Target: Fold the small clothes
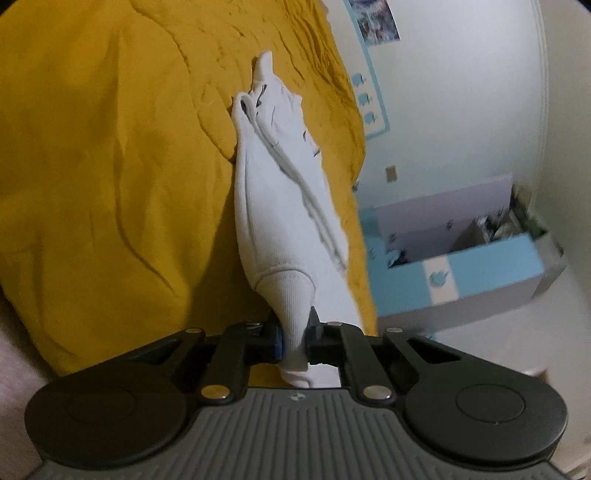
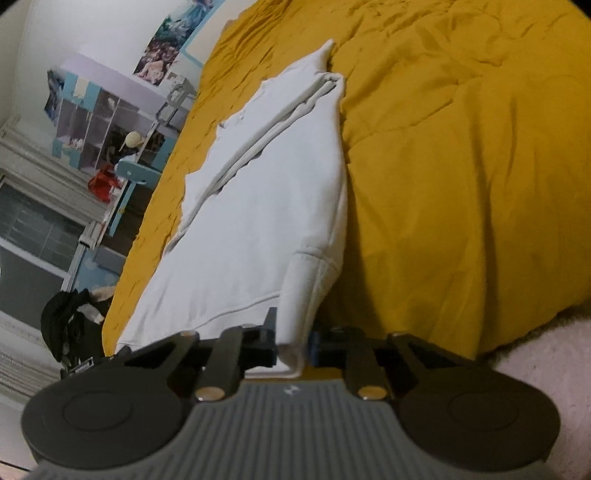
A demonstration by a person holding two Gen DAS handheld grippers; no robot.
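Observation:
A white garment (image 1: 273, 206) hangs stretched over the mustard-yellow bedspread (image 1: 110, 166). My left gripper (image 1: 295, 343) is shut on a ribbed white cuff of it, with the cloth running away from the jaws in folds. In the right wrist view the same white garment (image 2: 266, 206) spreads wide and partly doubled over the bedspread (image 2: 461, 166). My right gripper (image 2: 293, 350) is shut on another ribbed edge of it. The far tip of the garment rests on the bed.
A white wall with a poster (image 1: 376, 18) and a blue and white box shelf (image 1: 461, 266) stand beside the bed. In the right wrist view shelves with toys (image 2: 110, 140), a window (image 2: 37, 236) and a dark bundle (image 2: 70, 325) lie to the left. Pale carpet (image 2: 546, 350) shows at lower right.

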